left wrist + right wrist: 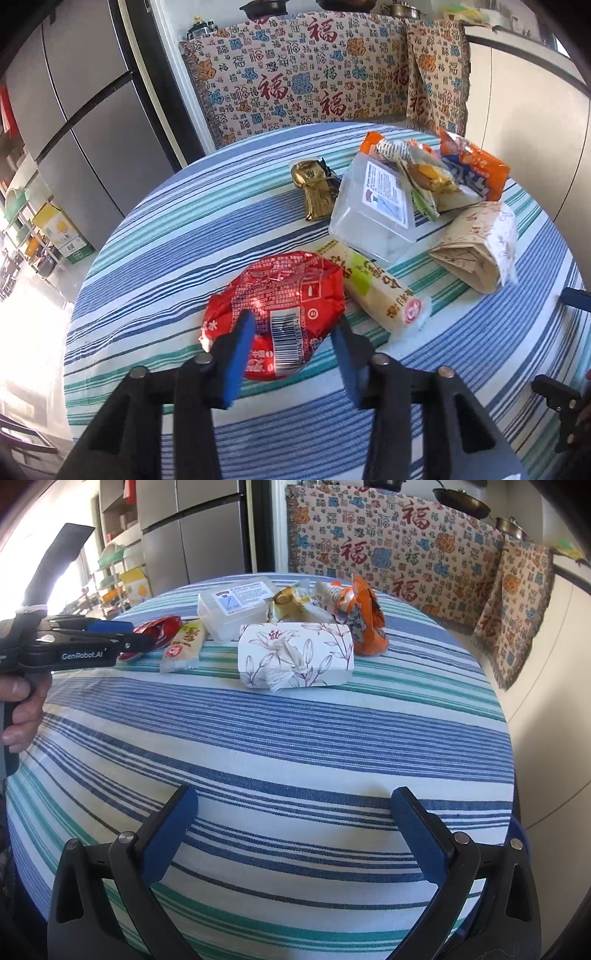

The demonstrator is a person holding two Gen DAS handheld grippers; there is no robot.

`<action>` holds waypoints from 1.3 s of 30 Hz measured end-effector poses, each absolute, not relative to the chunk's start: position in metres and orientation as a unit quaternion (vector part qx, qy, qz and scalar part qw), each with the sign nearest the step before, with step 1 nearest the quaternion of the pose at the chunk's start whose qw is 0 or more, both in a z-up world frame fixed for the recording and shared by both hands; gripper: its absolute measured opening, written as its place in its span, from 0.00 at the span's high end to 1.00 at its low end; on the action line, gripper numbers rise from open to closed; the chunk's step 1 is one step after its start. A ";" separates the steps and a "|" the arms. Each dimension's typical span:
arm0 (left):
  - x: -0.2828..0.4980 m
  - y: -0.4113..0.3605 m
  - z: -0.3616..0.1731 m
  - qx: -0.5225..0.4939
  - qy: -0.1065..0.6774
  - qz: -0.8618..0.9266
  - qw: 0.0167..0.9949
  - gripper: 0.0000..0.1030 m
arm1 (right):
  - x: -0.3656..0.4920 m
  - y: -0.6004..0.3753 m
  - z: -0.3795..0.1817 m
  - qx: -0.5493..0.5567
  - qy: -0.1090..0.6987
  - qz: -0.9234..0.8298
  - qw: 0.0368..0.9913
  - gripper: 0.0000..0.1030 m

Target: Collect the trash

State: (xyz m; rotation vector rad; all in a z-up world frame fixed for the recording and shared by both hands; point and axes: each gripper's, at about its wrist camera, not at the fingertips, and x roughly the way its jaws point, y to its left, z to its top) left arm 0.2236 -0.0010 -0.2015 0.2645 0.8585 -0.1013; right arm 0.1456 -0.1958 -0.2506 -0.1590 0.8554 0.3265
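Observation:
My left gripper point(293, 328) is open, its blue pads on either side of a round red foil wrapper point(277, 299) on the striped tablecloth; I cannot tell if they touch it. Beside it lie a cream and green snack wrapper point(380, 291), a clear plastic box point(373, 210), a gold wrapper point(314, 184), an orange bag point(472, 166) and a floral tissue pack point(476, 247). My right gripper point(295, 805) is open and empty above the near part of the table. In its view the left gripper point(122, 637) reaches the red wrapper point(159, 627); the tissue pack point(295, 657) lies centre.
The round table point(280, 738) has a blue, green and white striped cloth. A patterned cloth with red characters point(314, 74) covers a bench behind it. A grey fridge point(74, 110) stands at the left, with a yellow box point(62, 229) on the floor.

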 end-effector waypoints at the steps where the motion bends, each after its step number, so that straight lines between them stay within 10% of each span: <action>1: 0.225 0.000 -0.201 0.130 0.411 -0.047 0.901 0.64 | 0.147 -0.196 -0.250 -0.077 0.415 0.157 0.893 0.00; 5: 0.219 0.010 -0.187 0.107 0.384 -0.061 0.915 0.81 | 0.148 -0.197 -0.246 -0.075 0.418 0.159 0.891 0.01; 19: 0.179 0.059 -0.155 -0.040 0.375 -0.112 0.919 0.89 | 0.225 -0.143 -0.205 -0.078 0.395 0.151 0.903 0.02; 26: 0.170 0.070 -0.155 -0.052 0.372 -0.113 0.920 0.91 | 0.218 -0.162 -0.214 -0.108 0.416 0.138 0.892 0.68; 28: 0.168 0.073 -0.155 -0.056 0.370 -0.113 0.920 0.91 | 0.209 -0.177 -0.215 -0.121 0.418 0.129 0.891 0.72; 35: 0.150 0.099 -0.160 -0.088 0.379 -0.110 0.915 0.93 | 0.186 -0.218 -0.221 -0.104 0.448 0.116 0.880 0.69; 39: 0.137 0.118 -0.168 -0.090 0.391 -0.096 0.911 0.94 | 0.177 -0.219 -0.216 -0.081 0.448 0.127 0.881 0.35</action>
